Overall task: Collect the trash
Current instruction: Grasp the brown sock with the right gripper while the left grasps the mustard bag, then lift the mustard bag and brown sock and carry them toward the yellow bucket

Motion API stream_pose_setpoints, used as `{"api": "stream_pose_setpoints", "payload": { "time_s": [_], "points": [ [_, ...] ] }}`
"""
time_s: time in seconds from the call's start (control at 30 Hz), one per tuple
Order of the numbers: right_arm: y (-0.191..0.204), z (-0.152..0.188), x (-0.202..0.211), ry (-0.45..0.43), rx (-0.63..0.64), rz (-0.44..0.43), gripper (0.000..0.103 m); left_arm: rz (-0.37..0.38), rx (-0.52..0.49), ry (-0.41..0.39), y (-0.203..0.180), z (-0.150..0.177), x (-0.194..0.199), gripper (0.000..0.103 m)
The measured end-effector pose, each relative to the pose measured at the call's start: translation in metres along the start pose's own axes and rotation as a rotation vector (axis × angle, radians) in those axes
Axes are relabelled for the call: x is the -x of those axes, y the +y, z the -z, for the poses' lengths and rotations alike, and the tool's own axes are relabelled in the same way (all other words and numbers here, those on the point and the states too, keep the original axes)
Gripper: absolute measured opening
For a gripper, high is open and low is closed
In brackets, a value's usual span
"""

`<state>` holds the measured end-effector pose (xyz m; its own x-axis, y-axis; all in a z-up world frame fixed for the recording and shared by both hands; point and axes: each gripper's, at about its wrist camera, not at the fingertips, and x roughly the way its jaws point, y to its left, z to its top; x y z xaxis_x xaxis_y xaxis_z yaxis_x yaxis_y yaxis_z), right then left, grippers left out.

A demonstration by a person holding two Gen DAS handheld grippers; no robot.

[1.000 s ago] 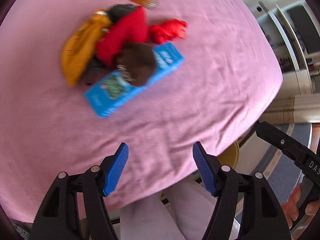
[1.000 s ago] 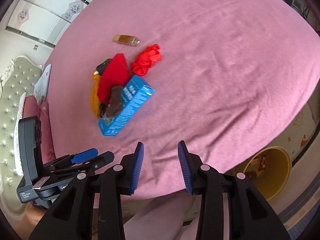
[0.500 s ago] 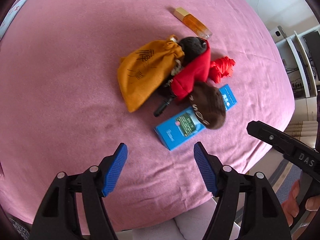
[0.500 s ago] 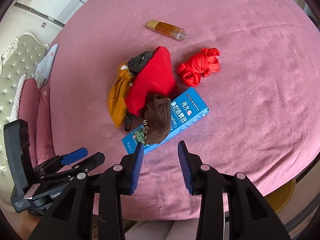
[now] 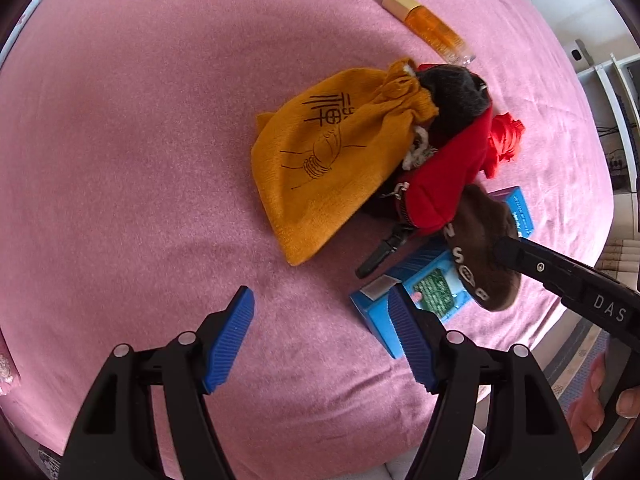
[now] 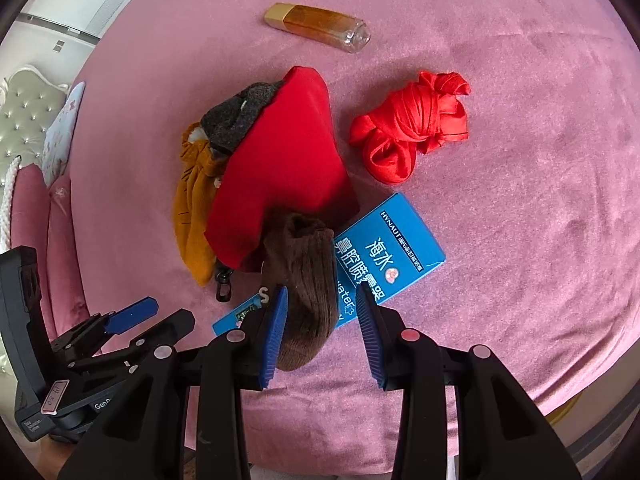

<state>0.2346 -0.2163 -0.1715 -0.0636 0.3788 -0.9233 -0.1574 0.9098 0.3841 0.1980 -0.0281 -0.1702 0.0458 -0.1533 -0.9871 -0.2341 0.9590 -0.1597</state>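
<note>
we see both jaws open w/ nothing gripped — right gripper (image 6: 320, 332) straddles the brown knit sock (image 6: 306, 288) lying on the blue cardboard box (image 6: 394, 240); left gripper (image 5: 320, 340) over pink bench cloth (image 5: 120, 160).

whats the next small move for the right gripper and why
Probably lower the right gripper a touch and close on the brown sock: its open jaws already straddle the sock, which lies across the blue box, and the pads do not yet press it.
</note>
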Motion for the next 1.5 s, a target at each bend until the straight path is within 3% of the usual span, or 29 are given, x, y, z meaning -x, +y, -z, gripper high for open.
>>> {"api": "stream_pose_setpoints", "payload": {
  "time_s": [0.03,0.1,0.13,0.47,0.67,0.9,1.0,1.23,1.5],
  "points": [
    [0.002,-0.001,-0.001,-0.004,0.004,0.008,0.035,0.0,0.001,0.005,0.001,-0.003,-0.002,0.069],
    [0.006,-0.004,-0.002,0.001,0.019,0.017,0.012,0.002,0.0,0.013,0.002,-0.008,-0.006,0.069],
    [0.007,-0.005,-0.003,0.005,0.016,0.025,0.006,-0.004,-0.006,0.018,0.003,-0.012,-0.009,0.069],
    [0.01,-0.014,0.011,-0.023,-0.002,-0.029,0.005,-0.004,-0.014,0.056,0.003,-0.04,-0.03,0.069],
    [0.005,-0.026,0.012,-0.01,-0.038,-0.056,0.005,-0.051,-0.054,0.072,-0.002,-0.055,-0.048,0.064],
    [0.005,-0.022,0.013,-0.006,-0.041,-0.065,0.005,-0.009,-0.026,0.09,-0.003,-0.07,-0.052,0.034],
    [0.002,-0.018,0.016,-0.005,-0.06,-0.079,0.005,0.048,0.005,0.103,0.008,-0.073,-0.045,0.025],
    [0.004,-0.012,0.033,-0.033,-0.053,-0.081,0.005,0.119,0.113,0.077,0.026,-0.06,-0.019,0.019],
    [0.014,0.002,0.056,-0.079,-0.026,-0.097,0.005,0.173,0.132,0.004,0.027,-0.019,0.025,0.019]
  ]
}}
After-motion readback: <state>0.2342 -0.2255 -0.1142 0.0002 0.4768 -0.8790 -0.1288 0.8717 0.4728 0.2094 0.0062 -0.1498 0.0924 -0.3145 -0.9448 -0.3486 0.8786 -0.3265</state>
